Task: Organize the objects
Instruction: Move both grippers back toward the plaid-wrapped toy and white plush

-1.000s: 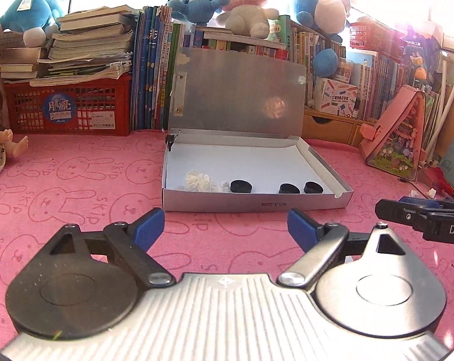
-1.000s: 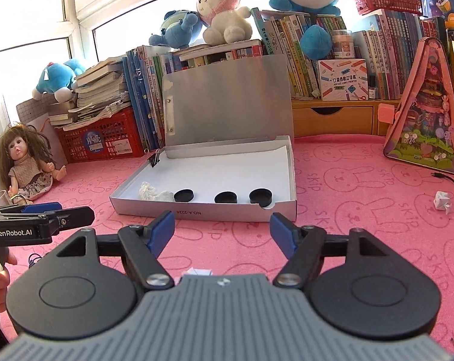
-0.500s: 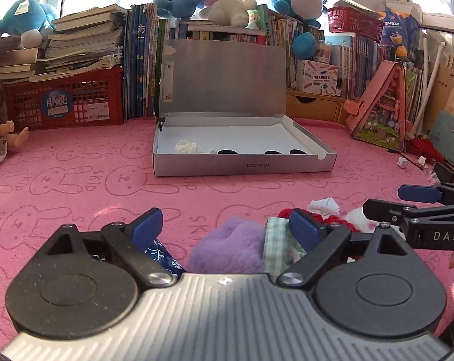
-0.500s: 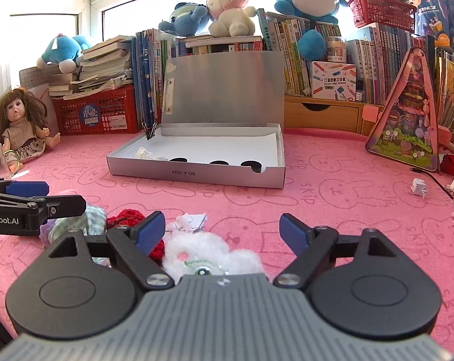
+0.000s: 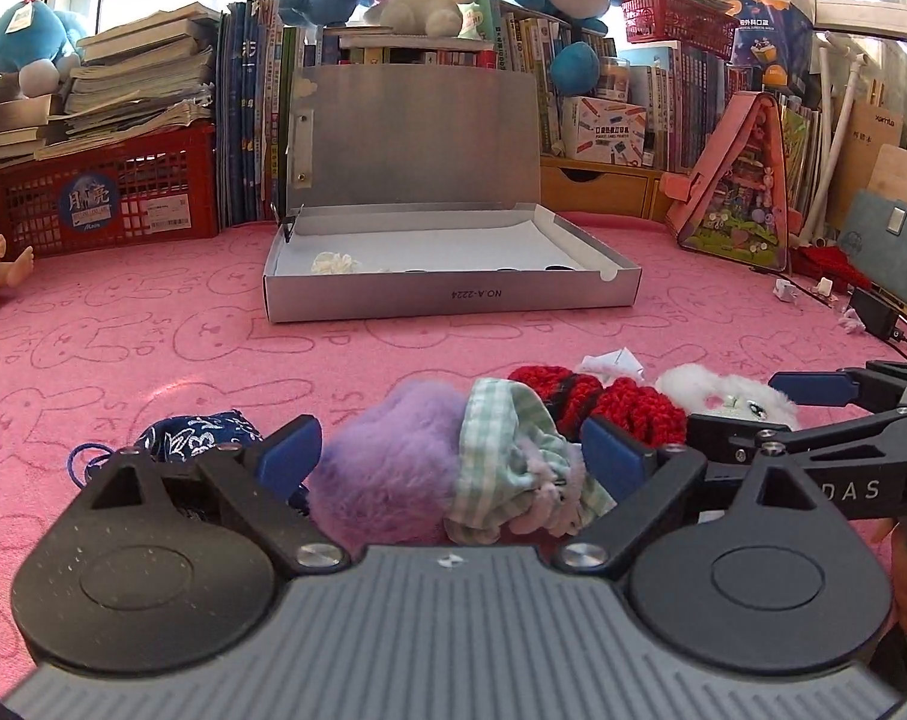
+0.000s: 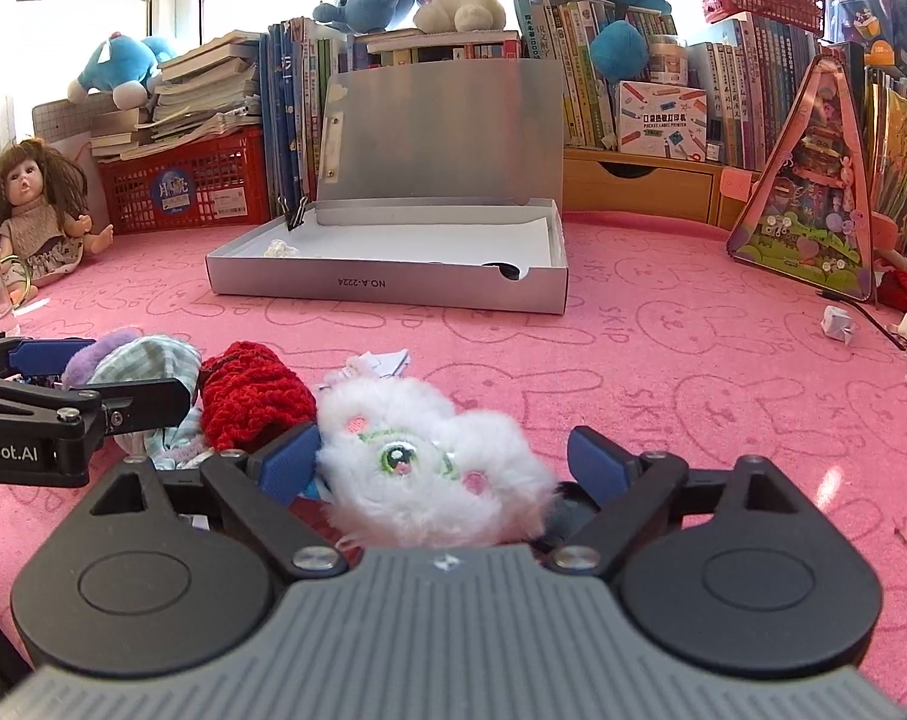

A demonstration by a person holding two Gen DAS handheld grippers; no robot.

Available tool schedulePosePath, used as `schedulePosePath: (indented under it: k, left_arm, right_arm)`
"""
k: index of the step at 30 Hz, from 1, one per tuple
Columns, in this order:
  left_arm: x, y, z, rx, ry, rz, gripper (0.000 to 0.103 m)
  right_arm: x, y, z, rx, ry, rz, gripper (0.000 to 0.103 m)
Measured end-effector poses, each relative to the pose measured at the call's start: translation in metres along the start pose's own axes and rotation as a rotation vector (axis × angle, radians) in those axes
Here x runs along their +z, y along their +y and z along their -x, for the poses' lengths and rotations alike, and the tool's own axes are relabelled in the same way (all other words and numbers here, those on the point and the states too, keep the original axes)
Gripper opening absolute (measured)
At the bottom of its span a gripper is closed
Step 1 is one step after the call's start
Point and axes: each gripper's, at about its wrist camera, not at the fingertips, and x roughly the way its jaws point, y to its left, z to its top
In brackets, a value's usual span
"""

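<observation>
Both grippers sit low over a little heap of soft stuff on the pink bunny-print counter point(image 5: 153, 324). The left gripper point(image 5: 450, 450) has its jaws spread wide, and they've just been opening. A fluffy purple plush point(image 5: 387, 468) and a green checked cloth point(image 5: 501, 456) sit between the blue pads, with neither pad clearly pressing on them. A navy patterned pouch point(image 5: 201, 429) lies just outside the left finger, at about 9 o'clock.

The right gripper point(image 6: 444, 462) is wide too and has also just been opening. A white fuzzy plush with a green eye point(image 6: 429, 462) is between its pads; the left pad looks right against the fur, the right one stands clear. A red knitted piece point(image 6: 249, 396) is at 10 o'clock. The open silver box point(image 6: 387, 285) is well off at 12 o'clock.
</observation>
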Motion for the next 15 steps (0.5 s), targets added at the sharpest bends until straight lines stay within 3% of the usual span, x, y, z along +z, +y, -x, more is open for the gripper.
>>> schedulePosePath:
  k: [6,11,15]
  left_arm:
    - [-0.004,0.004,-0.002,0.002,0.001,0.037,0.098]
    - [-0.002,0.007,0.002,0.006,-0.009,0.035,0.098]
    - [0.005,0.017,0.014,0.052,-0.048,0.026,0.098]
  right_arm:
    - [-0.003,0.017,-0.002,-0.008,0.011,0.101,0.095]
    - [-0.001,0.012,-0.007,0.01,0.044,0.069,0.096]
    - [0.001,0.008,-0.013,0.024,0.084,0.041,0.097]
